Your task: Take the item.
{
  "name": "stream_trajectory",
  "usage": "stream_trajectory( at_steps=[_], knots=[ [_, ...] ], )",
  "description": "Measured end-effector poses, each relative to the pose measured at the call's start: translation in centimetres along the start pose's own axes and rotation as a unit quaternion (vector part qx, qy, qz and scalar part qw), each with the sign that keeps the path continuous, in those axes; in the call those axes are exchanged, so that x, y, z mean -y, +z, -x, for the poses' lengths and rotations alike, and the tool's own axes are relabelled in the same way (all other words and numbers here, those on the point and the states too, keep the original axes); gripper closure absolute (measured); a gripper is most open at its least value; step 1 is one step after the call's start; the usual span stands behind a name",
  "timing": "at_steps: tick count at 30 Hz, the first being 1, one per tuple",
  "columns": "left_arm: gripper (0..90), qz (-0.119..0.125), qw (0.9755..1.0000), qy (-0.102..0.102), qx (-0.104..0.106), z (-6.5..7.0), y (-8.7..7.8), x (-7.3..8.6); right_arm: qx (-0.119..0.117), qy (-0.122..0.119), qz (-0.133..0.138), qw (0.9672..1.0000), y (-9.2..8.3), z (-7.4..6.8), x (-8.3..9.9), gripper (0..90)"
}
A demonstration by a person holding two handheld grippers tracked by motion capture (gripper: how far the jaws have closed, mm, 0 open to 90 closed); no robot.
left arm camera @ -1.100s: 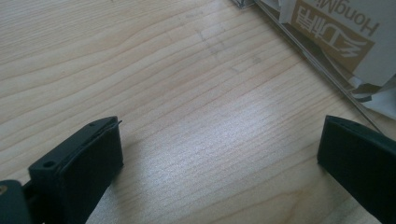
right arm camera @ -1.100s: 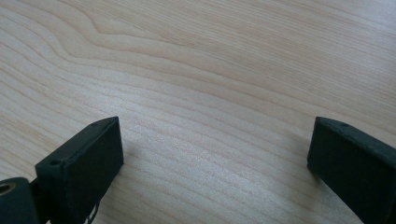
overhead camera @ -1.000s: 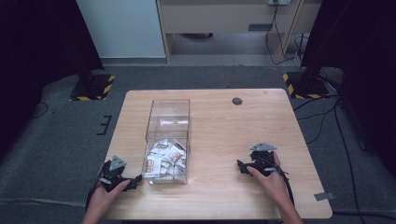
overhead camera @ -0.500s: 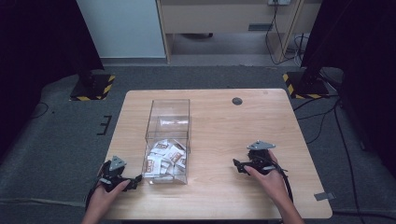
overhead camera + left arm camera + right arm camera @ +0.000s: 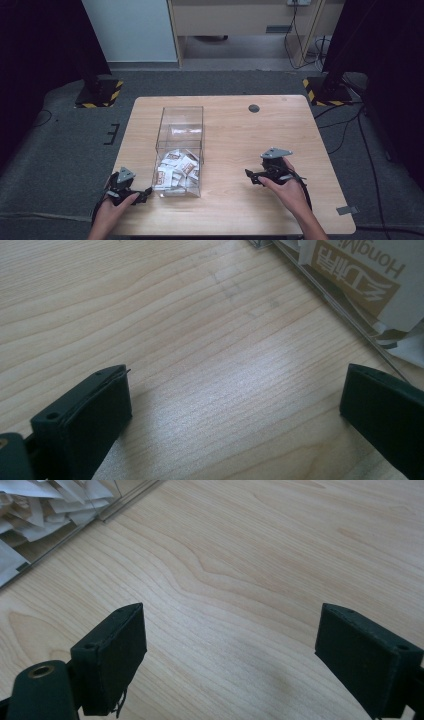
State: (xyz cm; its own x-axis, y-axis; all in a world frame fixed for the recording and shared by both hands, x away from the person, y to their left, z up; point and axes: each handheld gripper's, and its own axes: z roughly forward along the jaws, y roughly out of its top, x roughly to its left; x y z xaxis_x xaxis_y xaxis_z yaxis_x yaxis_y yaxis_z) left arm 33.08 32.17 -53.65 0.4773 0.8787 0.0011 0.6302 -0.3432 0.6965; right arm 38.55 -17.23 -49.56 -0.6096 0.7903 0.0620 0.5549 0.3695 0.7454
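From the high view, a light wooden table carried a tall clear plastic box standing left of its middle, closer to the near edge, with a heap of small white and brown paper sachets piled in its near end. The left gripper lay low by the table's near-left corner, just beside the box's near-left wall, the hand behind it coming in from the near edge with its forearm almost straight. The right gripper was held to the right of the box and well apart from it, pointing left toward it, the right hand angled in from the near-right corner.

In the left gripper view, the black jaws stood wide apart over bare wood with nothing between them. The box's clear wall and a printed sachet sat at the upper right, near the right jaw.

In the right gripper view, the jaws had just been closing a little, yet they remained wide apart and empty above bare wood, with the box corner and its sachets at the upper left.

The likely trouble was the box's height: a gripper going in level would strike the wall and push or tip the box. Entering from above, wide jaws could pinch several loose sachets at once, or crumple one.
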Motion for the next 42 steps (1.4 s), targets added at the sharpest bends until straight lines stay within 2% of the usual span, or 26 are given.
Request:
stream_trajectory(
  at_steps=[5,11,19,20,33,42],
  knots=[
    [0.0,0.000,1.0000,0.000,0.000,0.0,0.0,0.0,-0.007,-0.014,0.006,0.9999,-0.4,-0.5,-1.0,17.2],
    [0.0,0.000,1.0000,0.000,0.000,0.0,0.0,0.0,-0.015,-0.015,0.014,0.9997,-0.6,-0.9,-1.8,21.4],
    [0.0,0.000,1.0000,0.000,0.000,0.0,0.0,0.0,-0.025,-0.029,0.018,0.9991,-1.0,-1.7,-3.0,26.5],
    [0.0,0.000,1.0000,0.000,0.000,0.0,0.0,0.0,-0.028,-0.037,0.017,0.9988,-1.1,-2.0,-3.4,27.4],
    [0.0,0.000,1.0000,0.000,0.001,0.0,0.0,0.0,-0.044,-0.063,0.028,0.9966,-1.6,-4.2,-6.0,33.3],
    [0.0,0.000,1.0000,0.001,0.001,0.0,0.0,0.0,-0.052,-0.073,0.034,0.9954,-1.8,-5.2,-7.3,34.8]
  ],
)
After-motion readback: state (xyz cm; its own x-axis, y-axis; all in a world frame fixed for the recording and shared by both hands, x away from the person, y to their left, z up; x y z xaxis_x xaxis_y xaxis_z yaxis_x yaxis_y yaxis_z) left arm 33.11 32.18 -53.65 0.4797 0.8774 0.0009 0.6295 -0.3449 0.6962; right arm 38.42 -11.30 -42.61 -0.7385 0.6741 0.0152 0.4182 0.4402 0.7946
